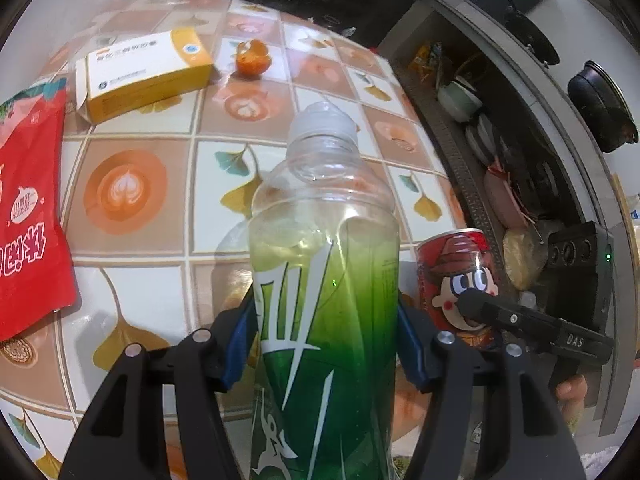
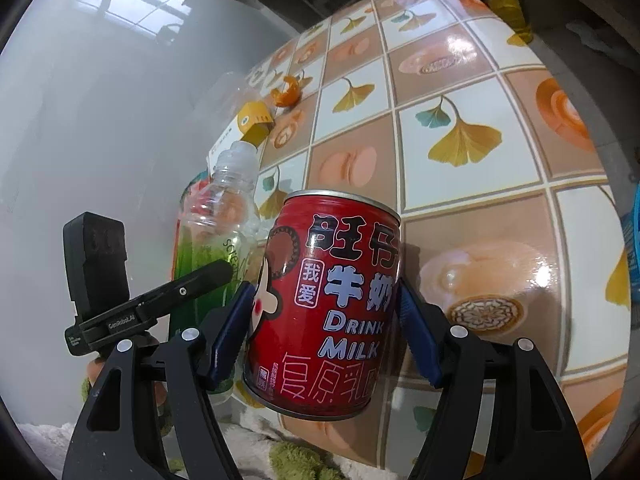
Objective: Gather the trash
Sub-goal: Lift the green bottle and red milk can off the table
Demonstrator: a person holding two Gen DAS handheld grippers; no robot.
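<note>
The table (image 1: 168,240), covered in a tile-print cloth of ginkgo leaves and latte cups, fills most of both views and carries all items noted. In the left wrist view, the green-labelled plastic bottle (image 1: 324,280) stands at lower centre, capped, nearly empty, gripped at its label between the blue pads (image 1: 240,344) of the left gripper (image 1: 324,344); both pads press its sides. A red snack bag (image 1: 28,216) lies flat at the left edge of that frame. A clear plastic container (image 1: 160,8) sits at upper left, with a yellow-and-white medicine box (image 1: 148,72) just in front of it, one end flap open. In the right wrist view, the red milk can (image 2: 324,304) occupies lower centre, tilted, held on both sides by the right gripper (image 2: 324,336); its base appears lifted off the cloth near the table's front edge. The bottle shows just left of the can there. A piece of orange peel (image 1: 252,60) lies near the box, towards upper centre of the left view.
</note>
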